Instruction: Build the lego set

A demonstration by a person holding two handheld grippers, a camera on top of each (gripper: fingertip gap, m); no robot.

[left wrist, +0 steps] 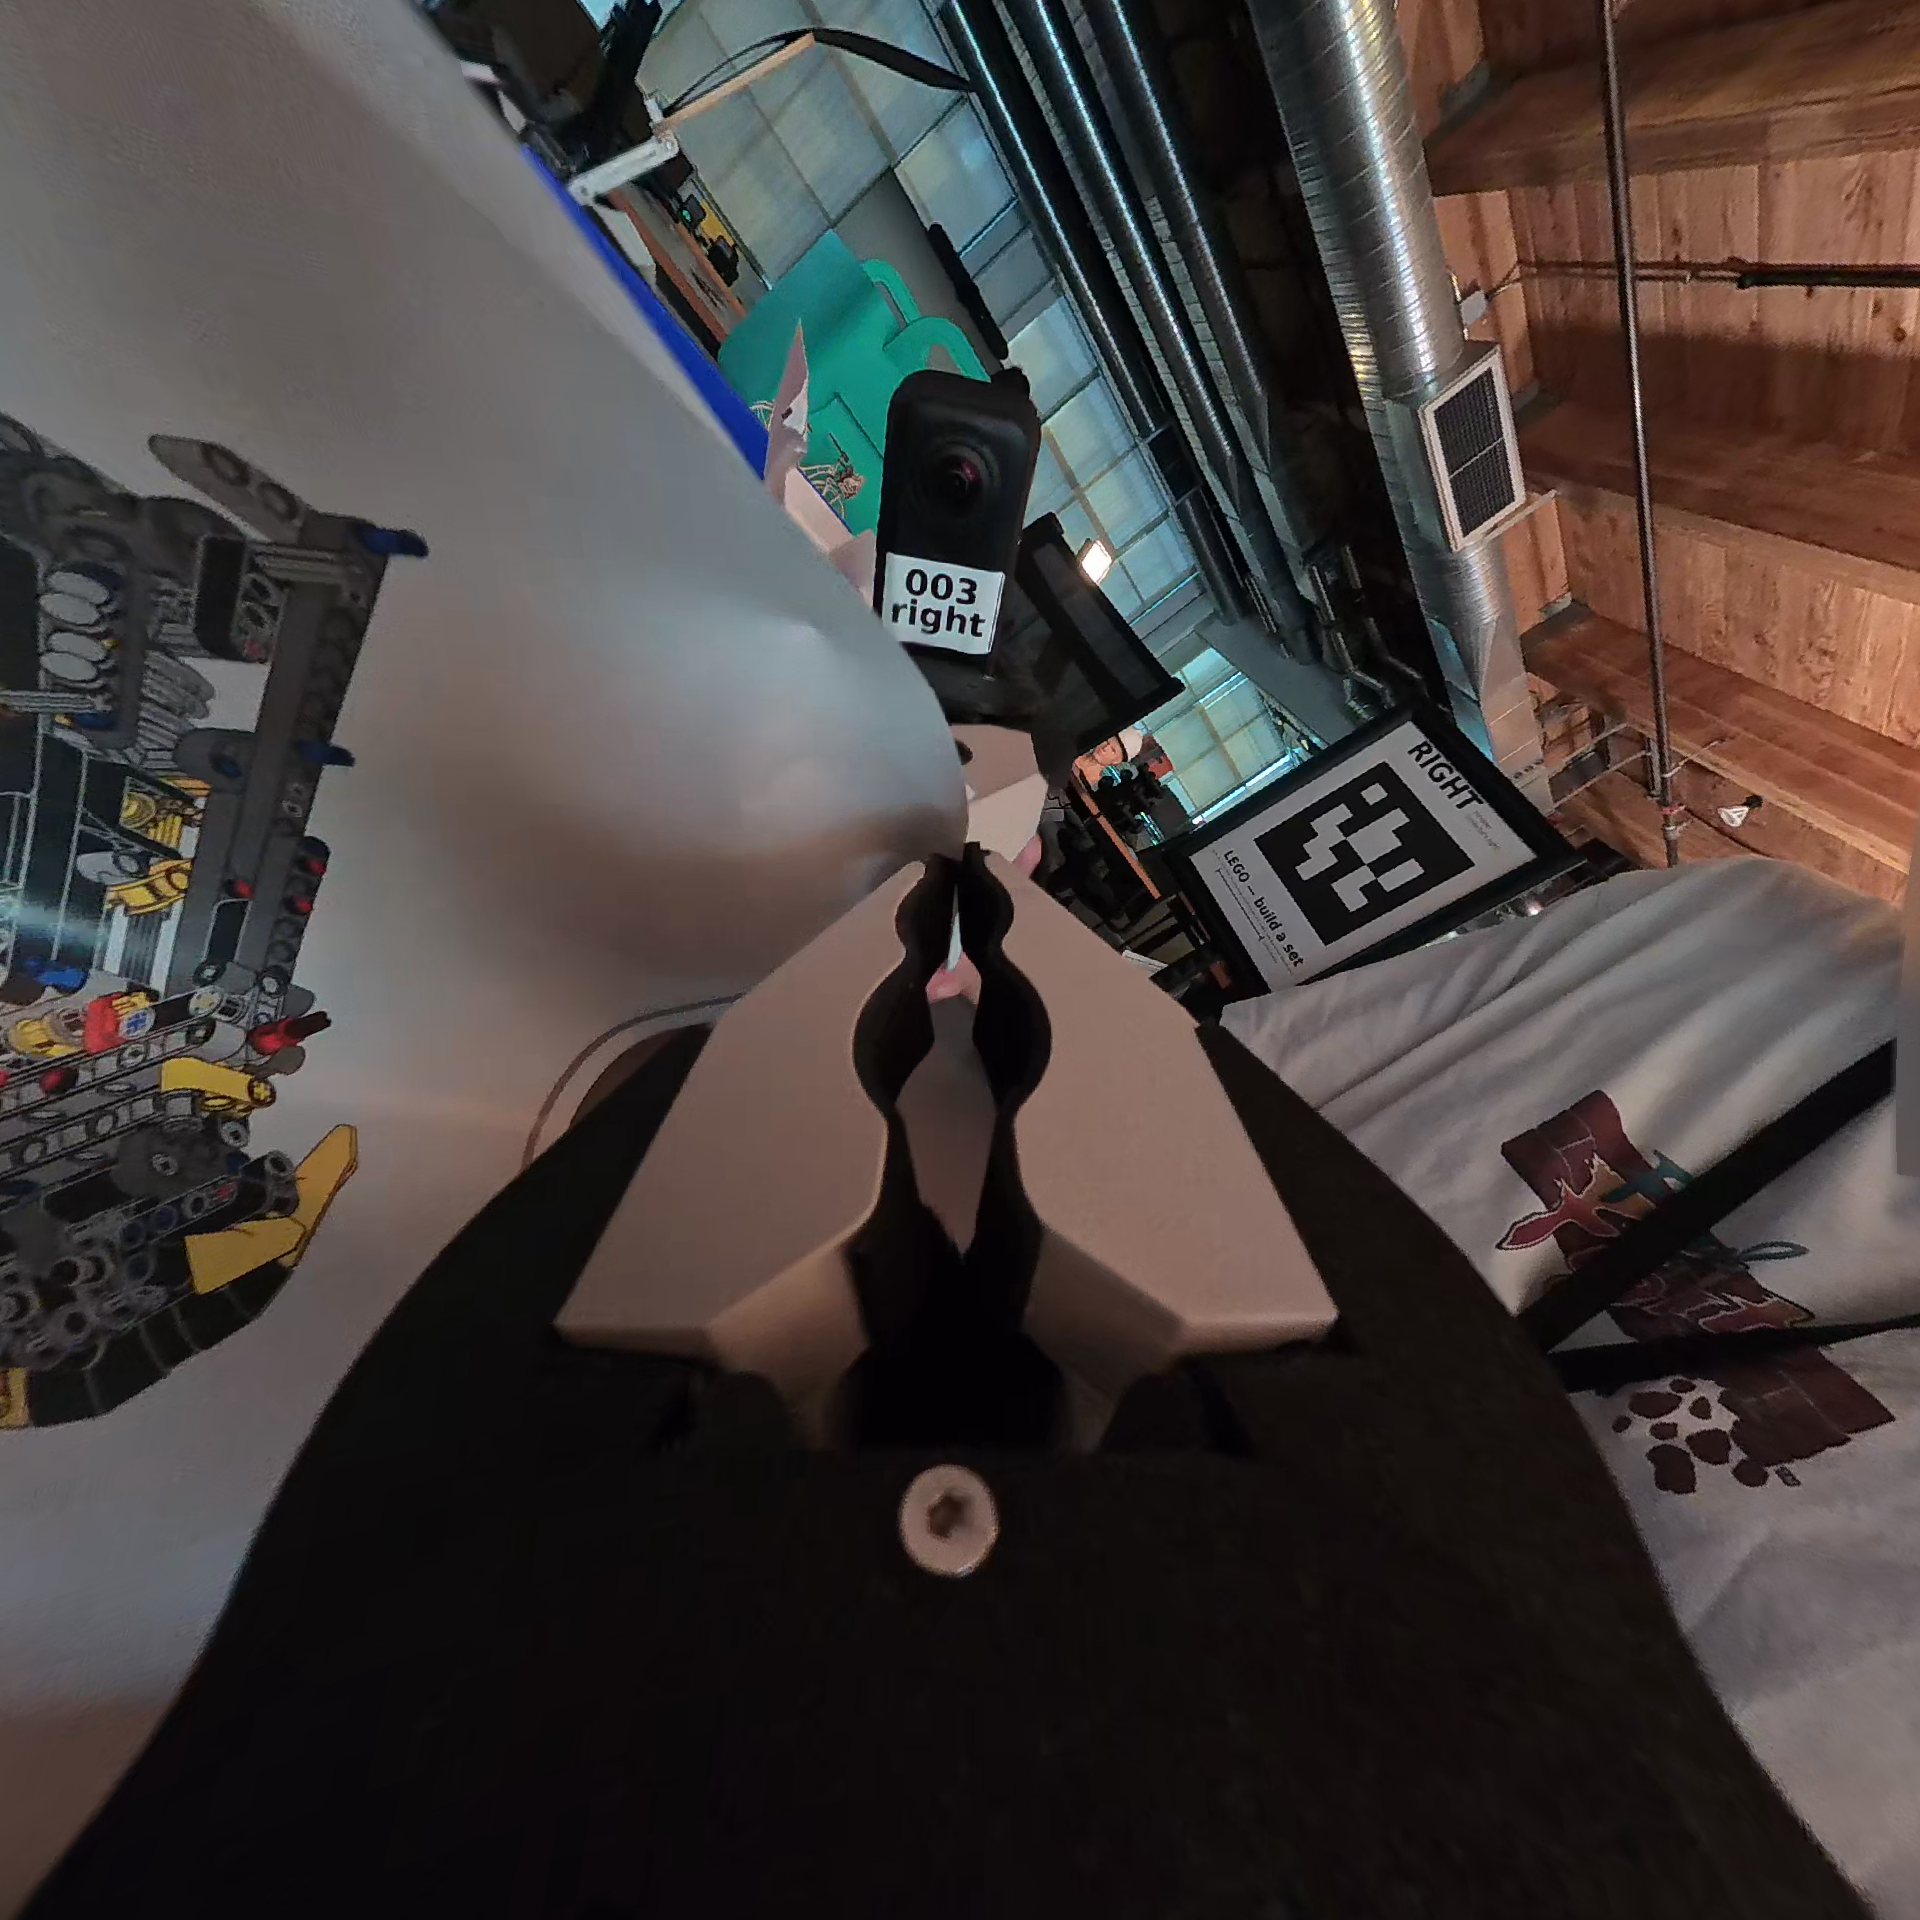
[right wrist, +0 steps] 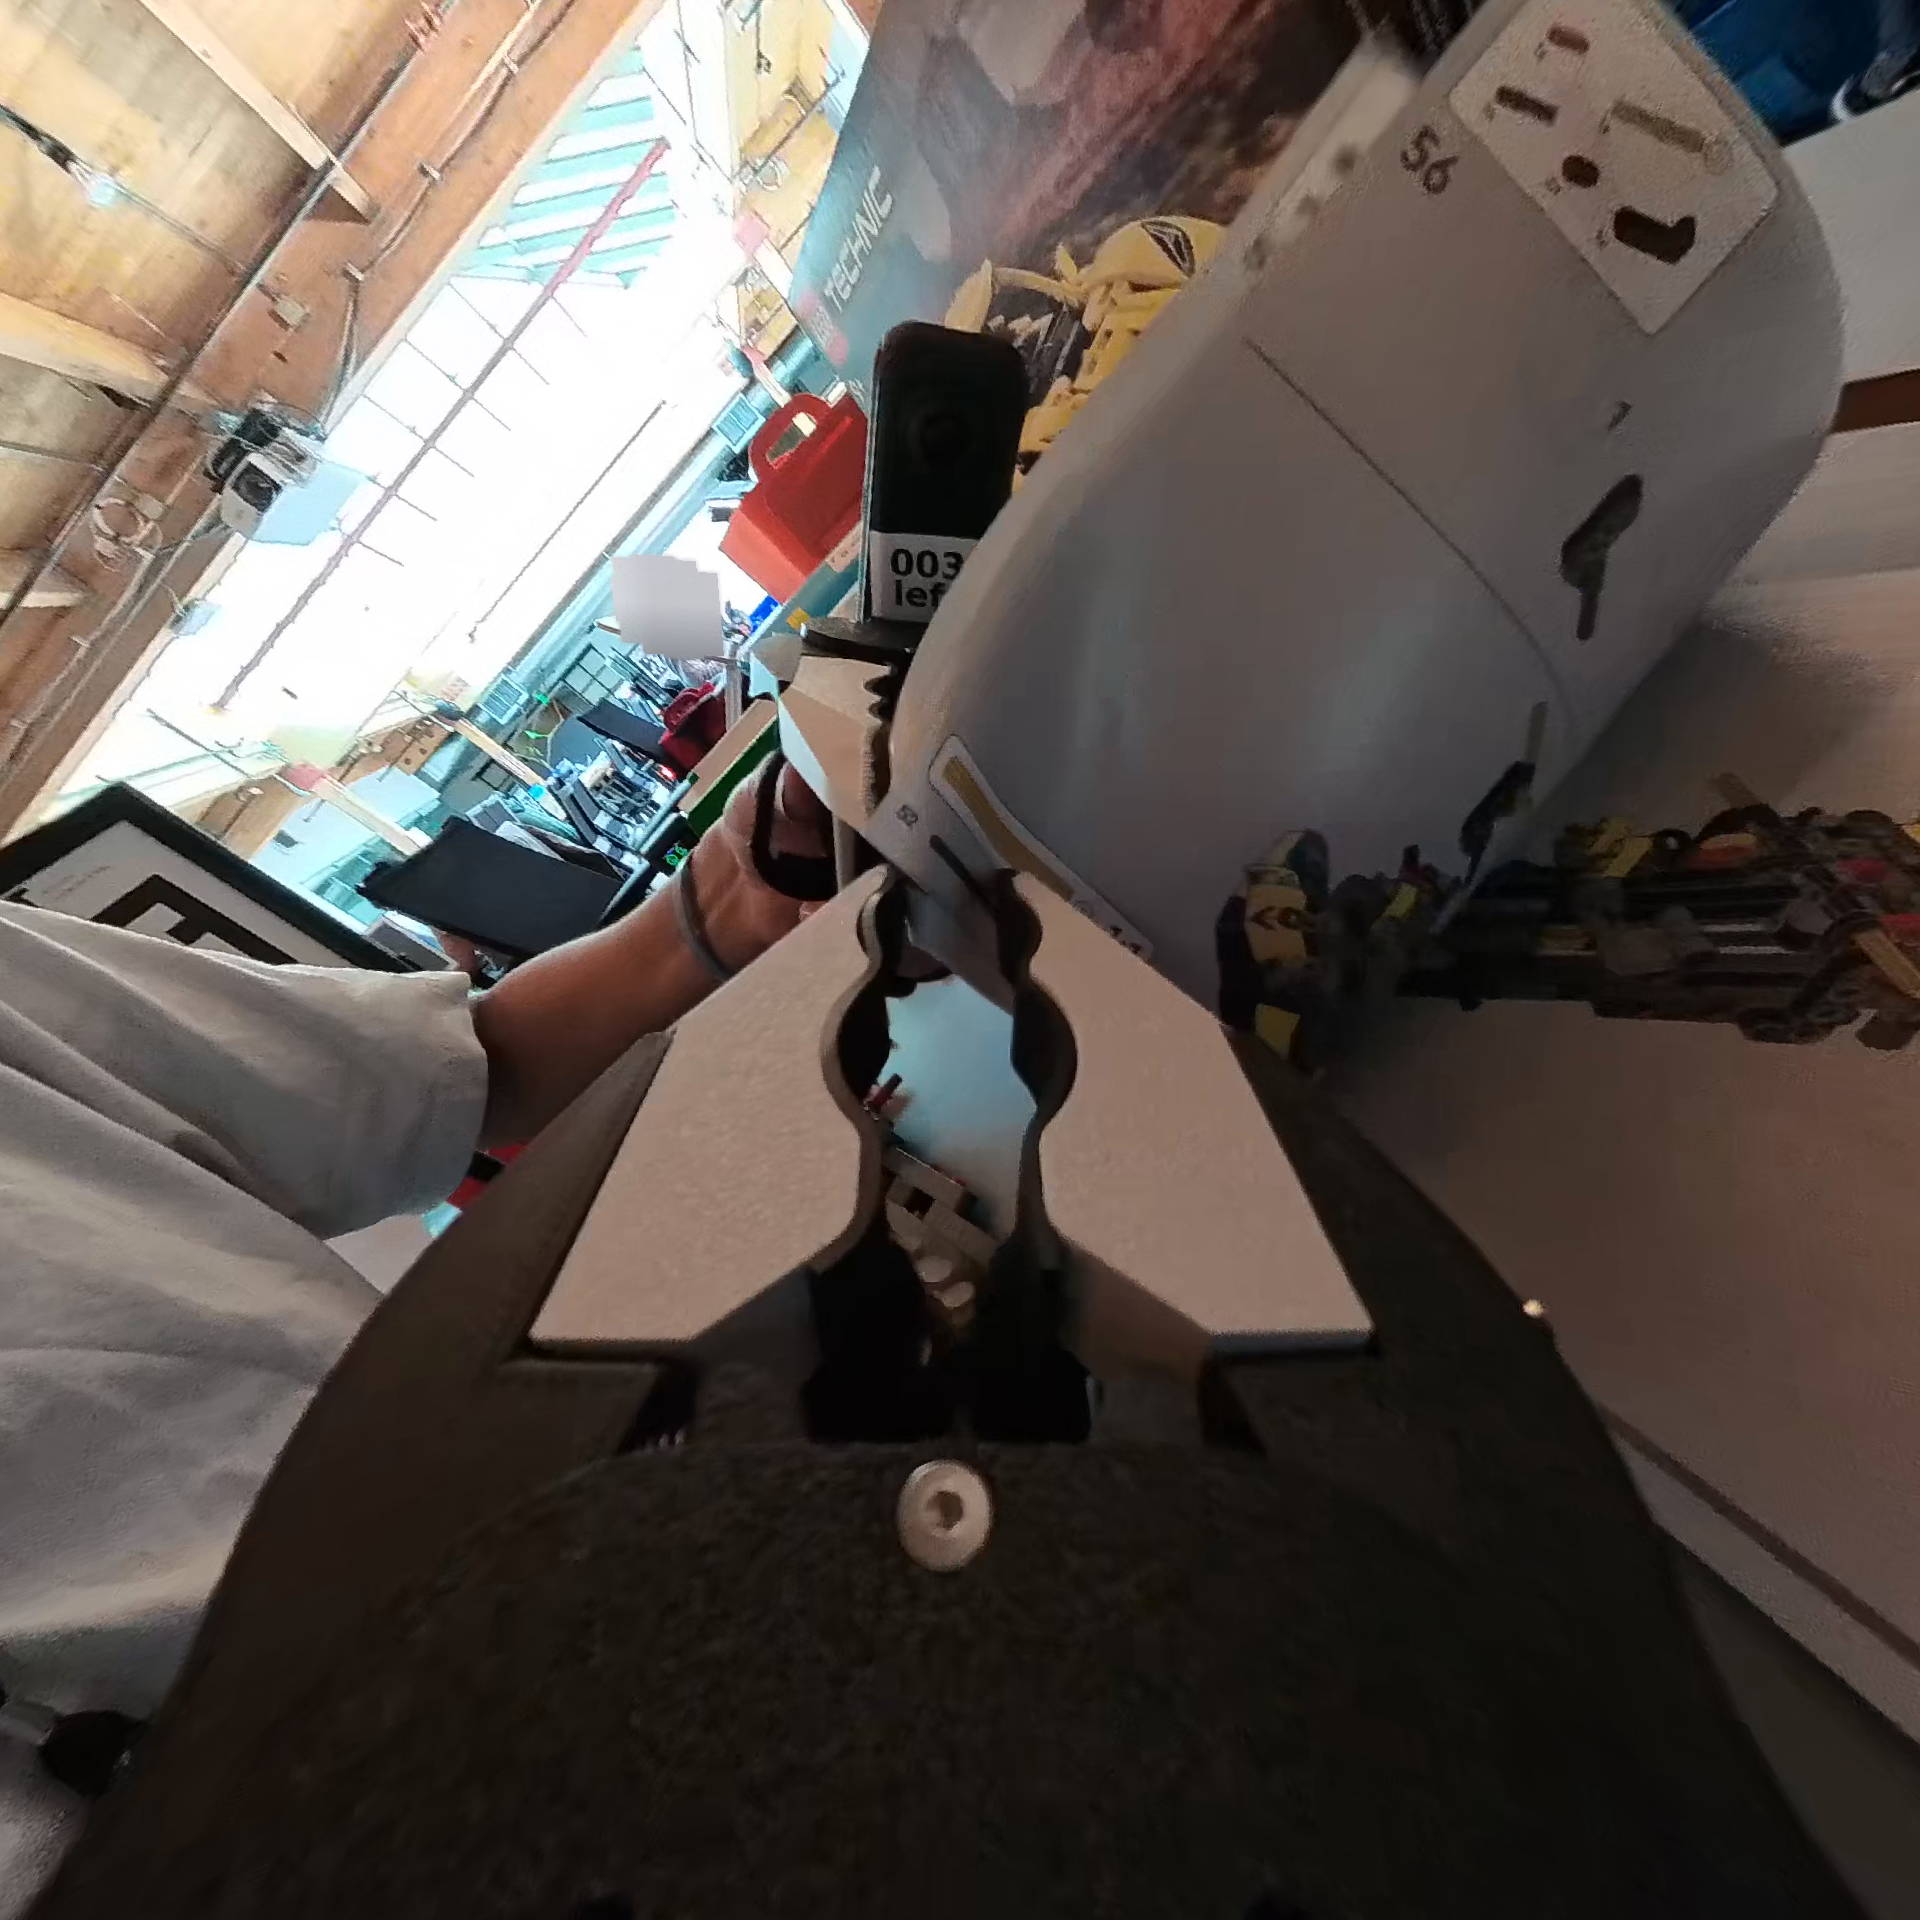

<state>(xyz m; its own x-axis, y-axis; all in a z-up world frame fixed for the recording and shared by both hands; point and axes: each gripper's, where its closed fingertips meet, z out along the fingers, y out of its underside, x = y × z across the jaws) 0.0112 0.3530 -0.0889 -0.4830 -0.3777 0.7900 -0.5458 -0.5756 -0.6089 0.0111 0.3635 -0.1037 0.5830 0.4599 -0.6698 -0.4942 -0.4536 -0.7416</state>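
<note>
In the left wrist view, the manual (left wrist: 436, 582) fills the left side as a curled page printed with a grey, black and yellow build step. The left gripper (left wrist: 961, 894) is closed on that page's edge, its fingertips pinching the paper. Beyond it the right gripper's camera (left wrist: 956, 509) faces back, with a framed marker sign (left wrist: 1371, 852) to the right (leaning near a printed cloth).

In the right wrist view, a sleeve (right wrist: 208, 1091) and hand (right wrist: 748, 862) lie left. The right gripper (right wrist: 945, 894) grips the curled page's lower corner between narrowly parted fingers. Right of it, the part-built model (right wrist: 1621, 935) rests on the table (right wrist: 1455, 1299), with the box (right wrist: 1039, 208) behind.
</note>
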